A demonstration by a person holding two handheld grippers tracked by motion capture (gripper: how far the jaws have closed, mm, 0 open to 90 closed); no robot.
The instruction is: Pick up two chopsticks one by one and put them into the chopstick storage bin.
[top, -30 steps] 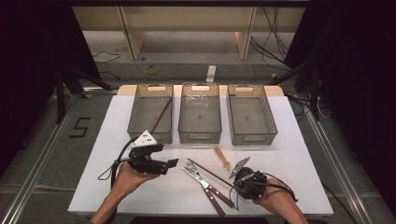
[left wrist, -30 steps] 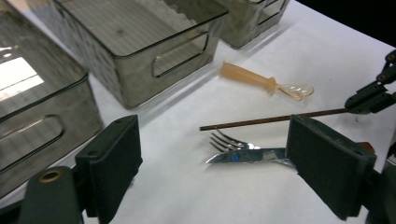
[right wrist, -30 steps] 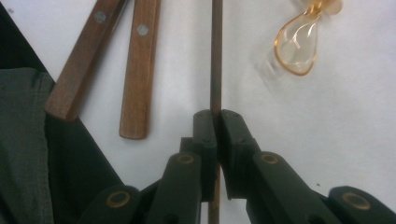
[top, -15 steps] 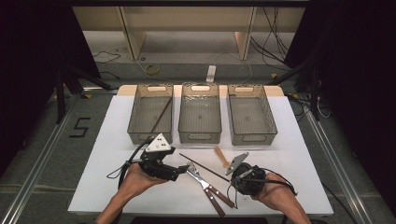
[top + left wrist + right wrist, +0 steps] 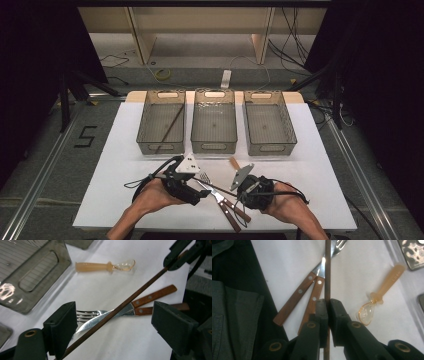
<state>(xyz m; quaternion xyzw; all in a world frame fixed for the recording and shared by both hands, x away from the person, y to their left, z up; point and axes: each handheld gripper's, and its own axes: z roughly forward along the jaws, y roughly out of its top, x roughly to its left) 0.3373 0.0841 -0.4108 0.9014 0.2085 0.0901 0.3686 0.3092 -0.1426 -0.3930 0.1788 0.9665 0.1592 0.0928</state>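
Note:
My right gripper (image 5: 243, 194) (image 5: 327, 305) is shut on a thin dark brown chopstick (image 5: 327, 270) and holds it a little above the white table (image 5: 310, 165). The chopstick (image 5: 210, 186) (image 5: 120, 308) slants left and passes between the wide-apart jaws of my left gripper (image 5: 199, 195) (image 5: 115, 327), which is open; neither jaw touches it. Under the stick lie a fork (image 5: 86, 314) (image 5: 338, 243) and a knife (image 5: 100, 318), both with wooden handles (image 5: 294, 297), crossed on the table. A translucent orange spoon (image 5: 233, 162) (image 5: 105, 265) (image 5: 384, 287) lies just beyond.
Three clear plastic trays stand in a row at the back: left (image 5: 161, 147), middle (image 5: 214, 146), right (image 5: 270, 148). A second chopstick (image 5: 170, 127) lies in the left tray. A corner of a tray (image 5: 37, 277) is close to the left gripper. Black cables trail from both grippers.
The left gripper has moved right, up to the cutlery, so the chopstick now runs between its jaws. The right gripper has risen slightly with the chopstick held.

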